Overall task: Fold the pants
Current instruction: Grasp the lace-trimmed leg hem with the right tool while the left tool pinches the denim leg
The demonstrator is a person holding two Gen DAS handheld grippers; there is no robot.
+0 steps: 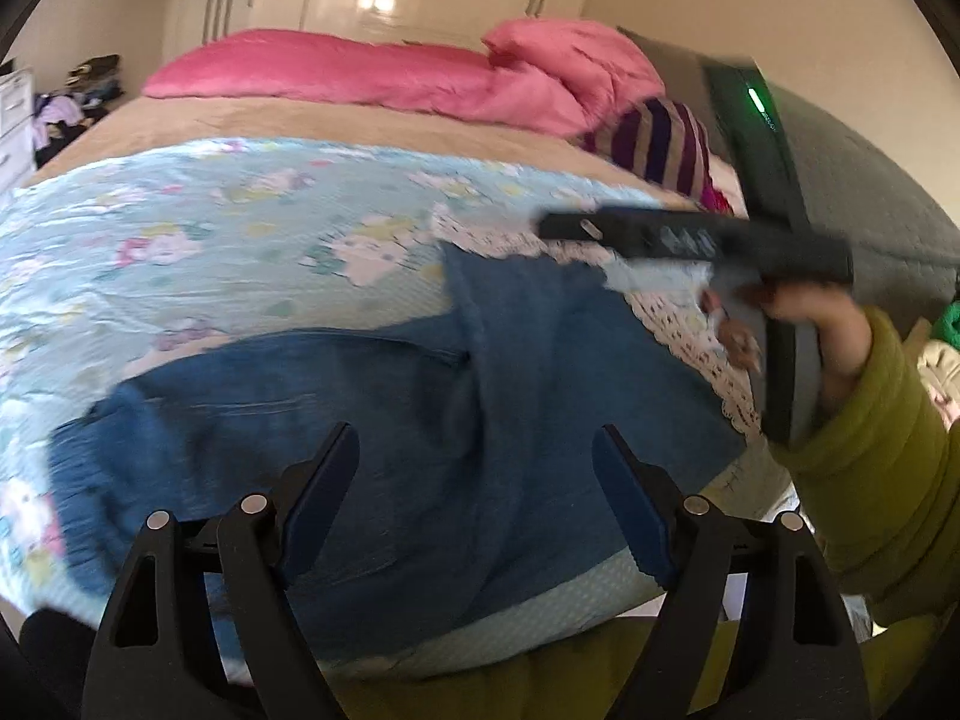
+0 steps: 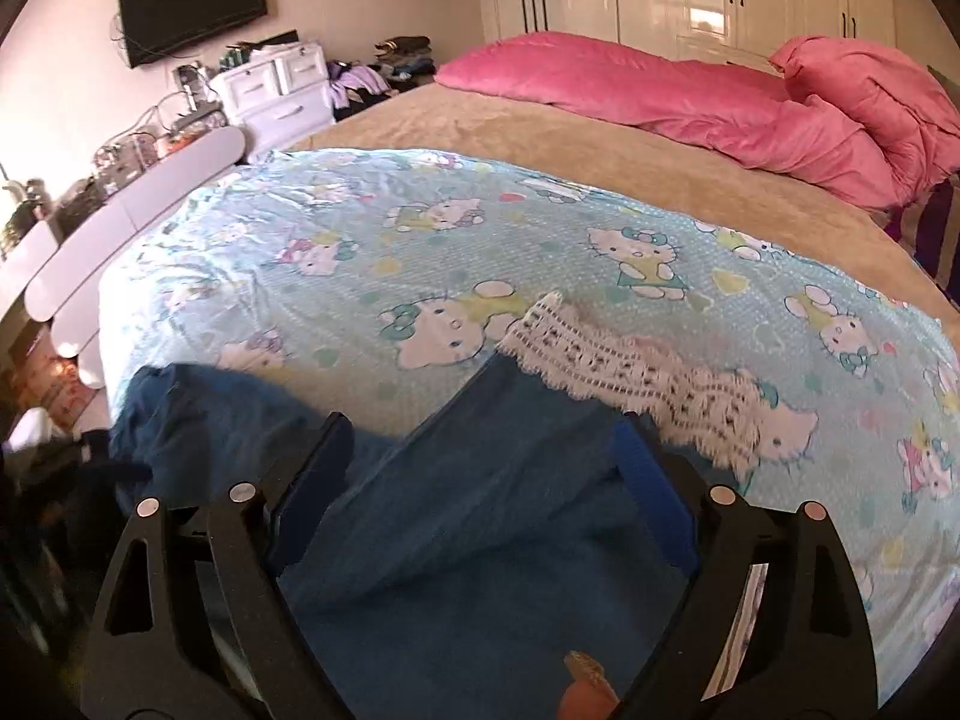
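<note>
Blue pants (image 1: 420, 408) lie spread on the Hello Kitty sheet (image 1: 210, 228) at the bed's near edge. One leg runs left, the other points up toward a white lace strip (image 1: 498, 234). My left gripper (image 1: 477, 450) hovers open and empty just above the pants. In the right wrist view the pants (image 2: 480, 540) fill the space under my right gripper (image 2: 483, 438), which is open and empty above one leg. The lace strip (image 2: 630, 372) lies just past that leg's end. The right gripper's body (image 1: 708, 240) shows in the left wrist view, held in a hand with a green sleeve.
A pink duvet (image 2: 690, 96) lies across the far side of the bed on a tan blanket (image 2: 600, 162). A striped cushion (image 1: 660, 144) sits at the right. White drawers (image 2: 276, 90) and a wall TV (image 2: 192, 3) stand left of the bed.
</note>
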